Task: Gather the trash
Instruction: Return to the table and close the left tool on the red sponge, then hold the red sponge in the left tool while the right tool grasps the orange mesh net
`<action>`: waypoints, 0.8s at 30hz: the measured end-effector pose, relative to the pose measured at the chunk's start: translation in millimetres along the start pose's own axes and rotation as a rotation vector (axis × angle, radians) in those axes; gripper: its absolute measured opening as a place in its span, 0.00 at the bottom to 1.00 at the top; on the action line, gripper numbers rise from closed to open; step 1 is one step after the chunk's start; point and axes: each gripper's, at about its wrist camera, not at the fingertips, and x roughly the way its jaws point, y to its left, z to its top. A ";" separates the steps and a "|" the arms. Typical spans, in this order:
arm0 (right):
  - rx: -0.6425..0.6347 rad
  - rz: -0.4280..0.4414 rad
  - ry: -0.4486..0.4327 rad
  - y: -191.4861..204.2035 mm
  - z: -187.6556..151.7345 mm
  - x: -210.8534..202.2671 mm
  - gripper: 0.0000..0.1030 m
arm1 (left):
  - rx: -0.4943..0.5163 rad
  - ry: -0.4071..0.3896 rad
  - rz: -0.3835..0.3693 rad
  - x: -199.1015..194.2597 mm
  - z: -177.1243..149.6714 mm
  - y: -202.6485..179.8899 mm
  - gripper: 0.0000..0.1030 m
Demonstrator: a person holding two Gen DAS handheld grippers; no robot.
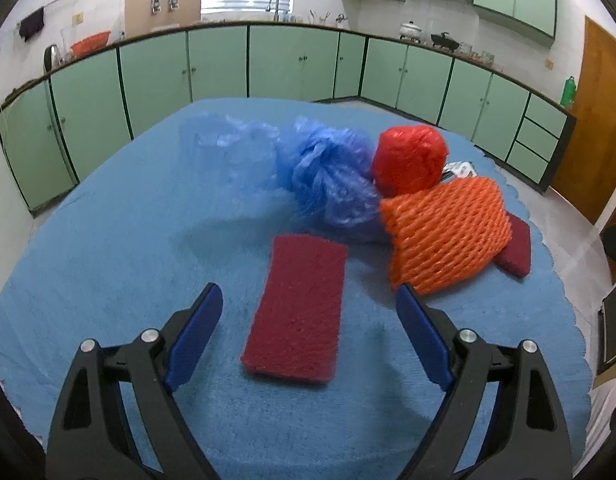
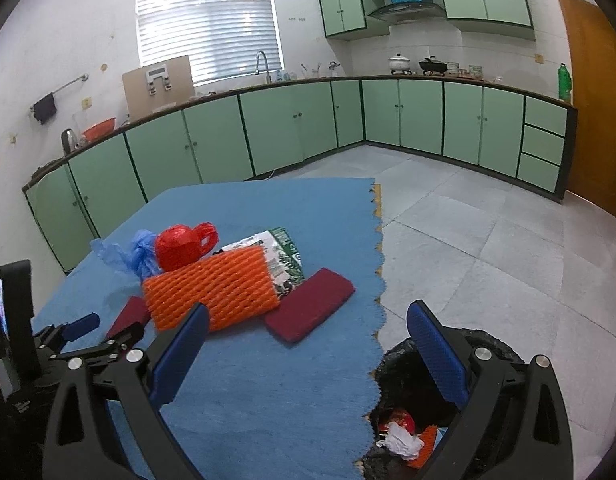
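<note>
A dark red scouring pad (image 1: 300, 308) lies flat on the blue mat (image 1: 108, 240). My left gripper (image 1: 308, 292) hangs open just above it, one finger on each side, not touching. Behind it sit an orange foam net (image 1: 447, 232), a red plastic bag ball (image 1: 409, 160), a crumpled blue bag (image 1: 327, 176) and a second dark red pad (image 1: 515, 248). My right gripper (image 2: 308, 309) is open and holds nothing, near the mat's scalloped right edge. In front of it lie the orange net (image 2: 212, 288), a dark red pad (image 2: 311, 308) and a green-and-white wrapper (image 2: 284, 260).
A bin with a black liner (image 2: 407, 364) stands below the mat's right edge, with paper and wrappers (image 2: 399, 436) inside. The left gripper (image 2: 104, 328) shows at the right wrist view's left side. Green cabinets (image 2: 292, 128) line the walls beyond a grey tiled floor (image 2: 487, 240).
</note>
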 end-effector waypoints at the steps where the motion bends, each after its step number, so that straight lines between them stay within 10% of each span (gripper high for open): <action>1: -0.001 0.003 0.004 1.0 0.0 1.2 0.94 | -0.001 0.008 0.001 1.0 -0.6 0.4 0.77; 10: -0.019 0.046 0.066 15.9 -1.9 19.8 0.94 | -0.001 0.044 -0.001 7.6 -2.7 4.1 0.42; 24: -0.077 0.089 0.073 59.4 9.9 44.3 0.94 | -0.039 -0.049 0.019 -23.8 13.9 20.8 0.41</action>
